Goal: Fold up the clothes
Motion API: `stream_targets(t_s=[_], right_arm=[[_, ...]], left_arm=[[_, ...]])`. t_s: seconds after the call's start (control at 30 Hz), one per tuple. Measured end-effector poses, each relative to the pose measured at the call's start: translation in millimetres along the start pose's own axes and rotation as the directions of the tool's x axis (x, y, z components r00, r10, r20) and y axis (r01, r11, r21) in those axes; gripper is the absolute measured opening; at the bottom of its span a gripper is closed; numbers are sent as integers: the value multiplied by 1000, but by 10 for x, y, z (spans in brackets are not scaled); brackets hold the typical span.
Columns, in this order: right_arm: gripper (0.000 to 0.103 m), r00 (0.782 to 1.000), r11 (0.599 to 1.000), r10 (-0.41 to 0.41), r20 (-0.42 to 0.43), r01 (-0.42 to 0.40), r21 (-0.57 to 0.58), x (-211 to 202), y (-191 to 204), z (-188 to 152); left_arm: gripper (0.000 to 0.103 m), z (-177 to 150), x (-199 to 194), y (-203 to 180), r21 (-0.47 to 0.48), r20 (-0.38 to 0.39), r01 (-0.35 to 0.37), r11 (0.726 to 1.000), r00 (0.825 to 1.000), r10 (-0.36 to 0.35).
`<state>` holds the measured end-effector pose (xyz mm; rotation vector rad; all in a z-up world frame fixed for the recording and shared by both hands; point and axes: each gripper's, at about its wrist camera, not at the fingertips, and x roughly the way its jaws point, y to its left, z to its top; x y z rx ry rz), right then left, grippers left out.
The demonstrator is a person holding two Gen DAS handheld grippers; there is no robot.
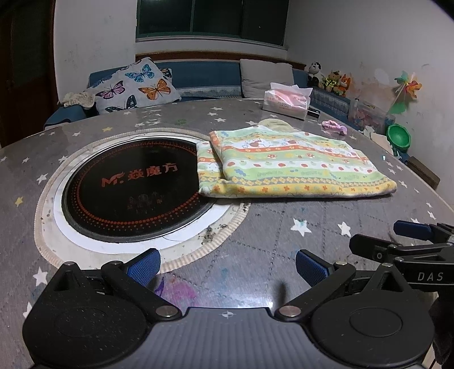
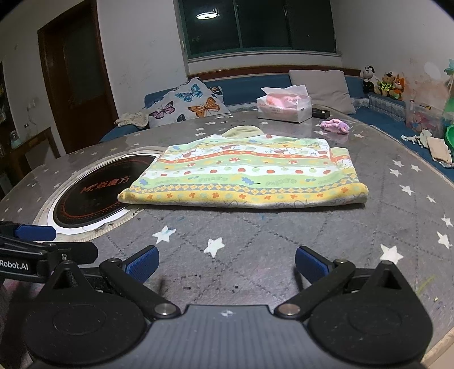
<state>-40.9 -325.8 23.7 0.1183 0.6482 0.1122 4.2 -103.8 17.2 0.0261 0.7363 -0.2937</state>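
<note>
starred table point(image 2: 283, 235), folded garment point(image 2: 244, 178) apparently overlapping cooktop point(image 1: 133, 187)

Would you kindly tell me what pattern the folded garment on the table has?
The folded cotton garment has green, yellow, orange and white bands with flowers and apples, clearest in the right wrist view.

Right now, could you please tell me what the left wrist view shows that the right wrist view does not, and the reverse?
Only the left wrist view shows the pinwheel on the right wall and the whole cooktop disc.

Only the right wrist view shows the brown door and the ceiling lamp reflected in the window.

Both show the folded patterned garment lying on the star-print table, the tissue pack, the butterfly pillow, and an open, empty hand-held gripper: left, right.
</note>
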Motion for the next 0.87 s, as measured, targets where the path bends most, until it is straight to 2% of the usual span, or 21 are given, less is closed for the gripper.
stream_targets(t_s=[0.87], right_arm=[[103, 1000, 1000, 13, -7, -13, -4, -12, 67, 2]], left_arm=[[103, -35, -20, -7, -1, -10, 5, 1000, 1000, -5]])
